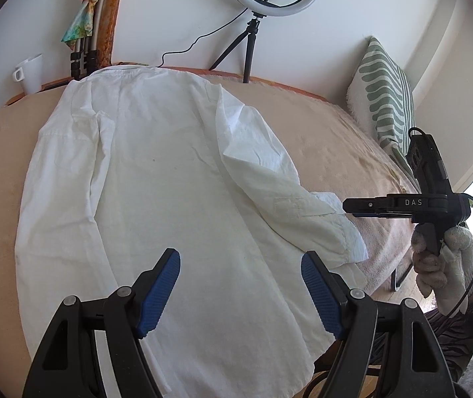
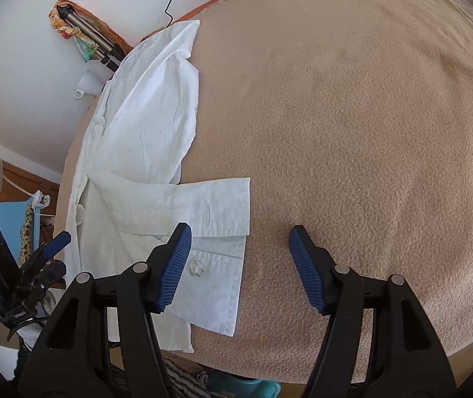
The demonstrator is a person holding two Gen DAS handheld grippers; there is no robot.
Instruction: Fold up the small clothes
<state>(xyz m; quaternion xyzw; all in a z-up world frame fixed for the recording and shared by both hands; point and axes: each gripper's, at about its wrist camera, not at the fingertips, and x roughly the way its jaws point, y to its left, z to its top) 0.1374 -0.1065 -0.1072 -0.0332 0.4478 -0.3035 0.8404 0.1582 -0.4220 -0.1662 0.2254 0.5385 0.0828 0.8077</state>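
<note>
While the white shirt [image 1: 156,172] lies lengthwise, its cuff [image 2: 216,205] sits just left of the right hand-held gripper [image 2: 240,258], nearer than the left hand-held gripper [image 1: 240,282]; both gape wide, empty.

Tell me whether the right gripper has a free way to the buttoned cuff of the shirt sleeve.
Probably yes. The right gripper is open right at the cuff, which lies flat on the beige blanket with nothing over it. The left gripper is apart, over the shirt body.
</note>
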